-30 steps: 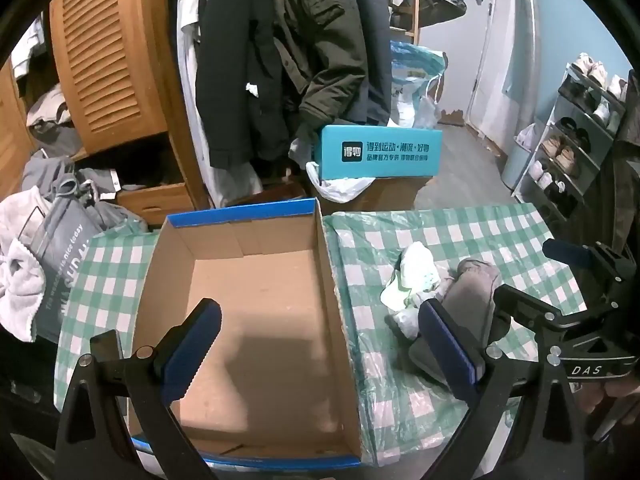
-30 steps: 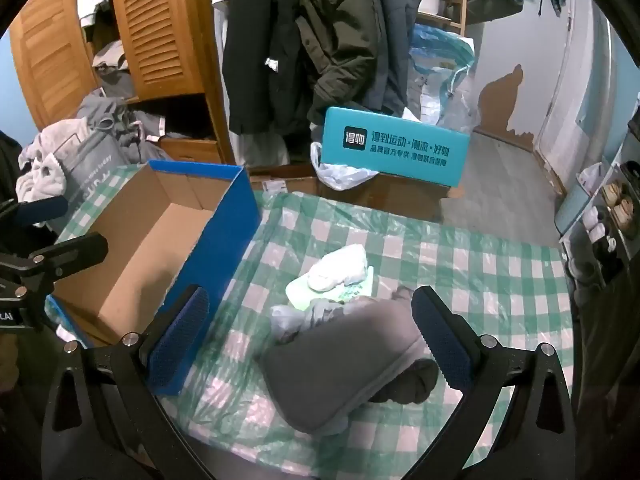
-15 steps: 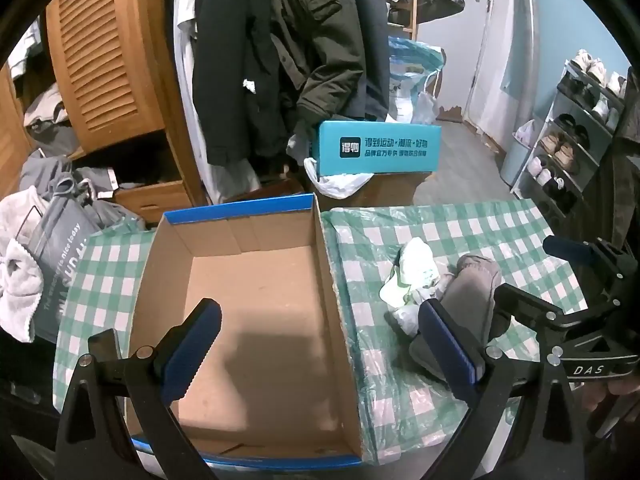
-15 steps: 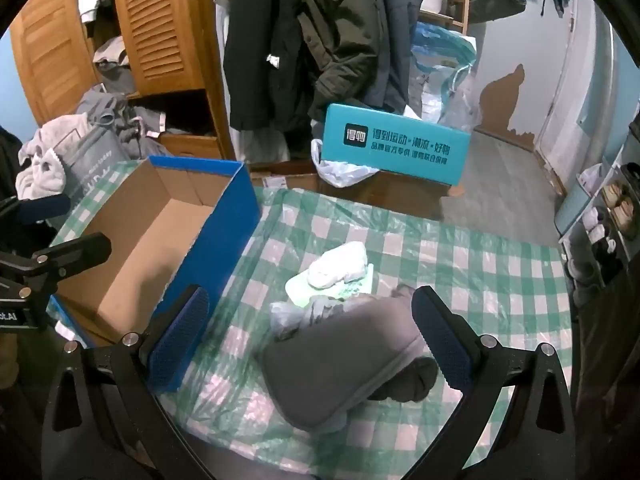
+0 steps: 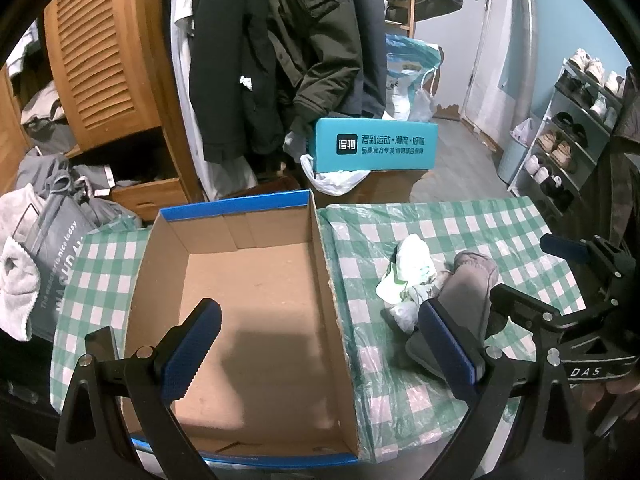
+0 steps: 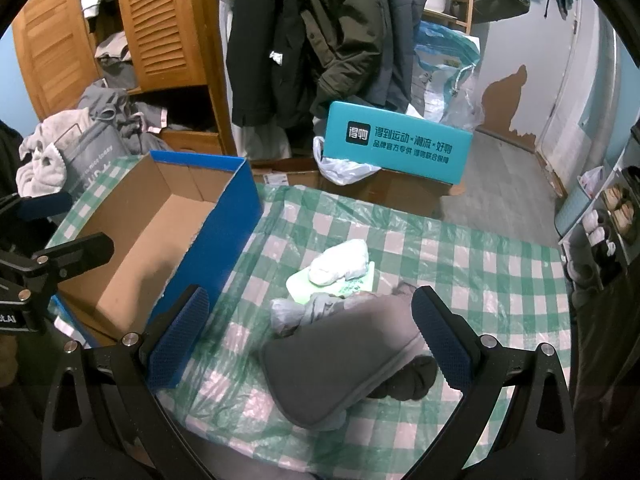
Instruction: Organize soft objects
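Note:
An empty cardboard box with blue outer walls [image 5: 240,312] [image 6: 224,216] stands on the left of the green-checked table [image 5: 460,232] [image 6: 460,264]. To its right lies a heap of soft things: a grey folded cloth [image 6: 340,352] [image 5: 468,288], a white bundle on a pale green piece [image 6: 340,266] [image 5: 412,260], and a light grey piece [image 6: 288,312]. My left gripper [image 5: 320,352] is open above the box's near part. My right gripper [image 6: 308,340] is open, hovering over the grey cloth, holding nothing.
A teal box [image 6: 396,144] on brown cartons stands behind the table. Coats [image 6: 320,32] hang at the back beside a wooden louvred wardrobe [image 6: 160,24]. Clothes and a grey bag [image 5: 52,248] pile at the left. A shoe rack [image 5: 568,136] lines the right wall.
Both views have crept slightly upward and back over the second. The box and the heap of soft things have not moved, and both grippers stay open.

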Motion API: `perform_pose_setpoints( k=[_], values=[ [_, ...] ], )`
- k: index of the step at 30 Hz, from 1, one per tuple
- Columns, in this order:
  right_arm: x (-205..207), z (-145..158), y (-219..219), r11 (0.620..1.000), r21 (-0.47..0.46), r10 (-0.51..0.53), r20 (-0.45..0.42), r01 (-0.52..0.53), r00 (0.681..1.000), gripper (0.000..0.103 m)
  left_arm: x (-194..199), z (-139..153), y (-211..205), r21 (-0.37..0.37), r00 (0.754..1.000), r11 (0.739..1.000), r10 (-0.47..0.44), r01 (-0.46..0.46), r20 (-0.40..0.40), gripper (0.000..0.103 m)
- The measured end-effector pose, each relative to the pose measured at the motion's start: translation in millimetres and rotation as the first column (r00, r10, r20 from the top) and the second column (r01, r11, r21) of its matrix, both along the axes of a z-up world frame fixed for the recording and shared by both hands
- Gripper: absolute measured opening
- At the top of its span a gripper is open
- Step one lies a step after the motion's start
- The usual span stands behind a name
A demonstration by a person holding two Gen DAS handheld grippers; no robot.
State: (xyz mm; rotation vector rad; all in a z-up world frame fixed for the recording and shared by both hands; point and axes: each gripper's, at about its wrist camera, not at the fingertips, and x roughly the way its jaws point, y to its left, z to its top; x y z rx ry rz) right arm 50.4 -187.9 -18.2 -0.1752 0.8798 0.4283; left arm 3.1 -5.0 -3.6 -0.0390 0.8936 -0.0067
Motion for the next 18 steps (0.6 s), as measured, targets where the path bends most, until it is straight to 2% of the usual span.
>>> perform_pose_setpoints(
  k=[18],
  values=[
    [0.4,0.2,1.1,1.0,-0.005,0.0,-0.004,0.0,1.0,0.101,-4.5,-6.1,-2.0,-0.009,1.0,1.0,-0.008,0.008,-0.008,0.1]
  ],
)
